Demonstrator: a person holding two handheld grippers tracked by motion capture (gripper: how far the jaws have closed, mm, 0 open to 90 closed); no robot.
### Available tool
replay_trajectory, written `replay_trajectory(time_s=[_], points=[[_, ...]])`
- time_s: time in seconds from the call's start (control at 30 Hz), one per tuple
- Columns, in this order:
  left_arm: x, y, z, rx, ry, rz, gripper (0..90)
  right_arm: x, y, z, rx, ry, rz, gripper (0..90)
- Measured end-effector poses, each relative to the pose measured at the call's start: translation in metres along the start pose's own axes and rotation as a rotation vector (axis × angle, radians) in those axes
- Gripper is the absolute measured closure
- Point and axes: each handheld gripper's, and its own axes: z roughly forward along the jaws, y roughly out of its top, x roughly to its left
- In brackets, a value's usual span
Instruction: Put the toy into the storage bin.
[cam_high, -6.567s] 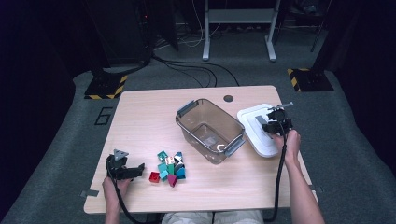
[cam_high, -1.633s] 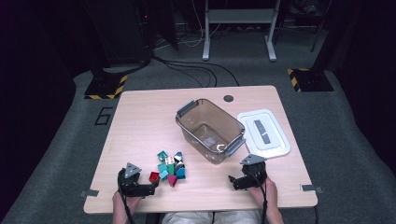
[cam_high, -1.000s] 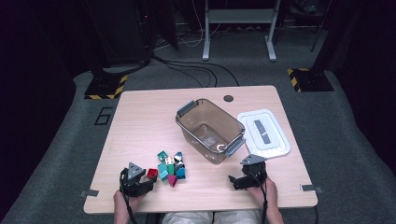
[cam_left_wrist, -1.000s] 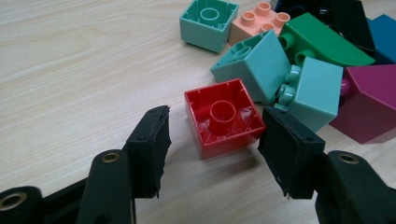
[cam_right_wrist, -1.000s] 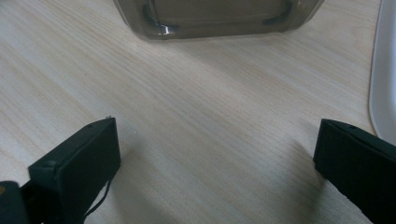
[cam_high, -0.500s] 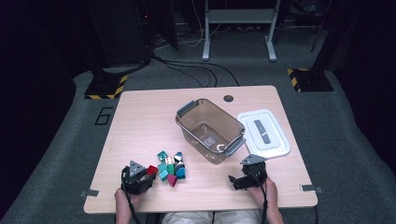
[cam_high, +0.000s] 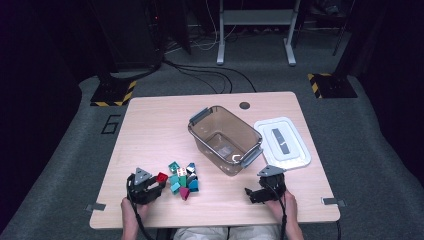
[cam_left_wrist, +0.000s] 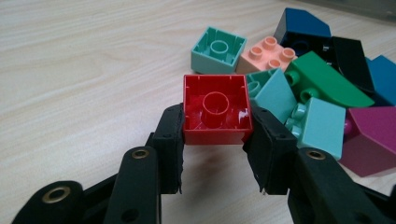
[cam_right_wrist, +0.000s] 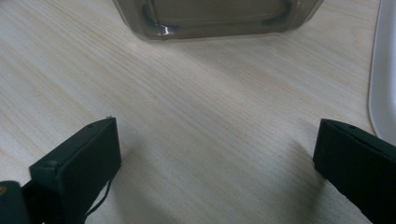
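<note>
Pale wood tabletop (cam_high: 150, 130) is carrying everything, with dark floor and cables beyond it. Nearest me, I'm squeezing the left gripper (cam_left_wrist: 215, 140) onto the red brick (cam_left_wrist: 215, 109); its jaws have just been closing and are now pressing both sides of the brick, which is sitting hollow side up at the near edge of the brick pile (cam_high: 182, 179). My right gripper (cam_high: 256, 192) is resting spread wide over bare wood, gripping nothing. Farther off, the bin (cam_high: 225, 137) is standing uncovered mid-table, its lid (cam_high: 282, 142) lying just beside it. I'm judging this as the pick-up step; next I'm needing a clean lift clear of the neighbouring bricks, then a carry to the bin.
</note>
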Motion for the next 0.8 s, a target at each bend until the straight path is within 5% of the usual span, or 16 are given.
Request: replay_trajectory(time_s=[0.8], points=[[0.009, 0.048, -0.006, -0.034, -0.017, 0.050, 58.4, 0.000, 0.000, 0.000, 0.000, 0.000, 0.003, 0.3]])
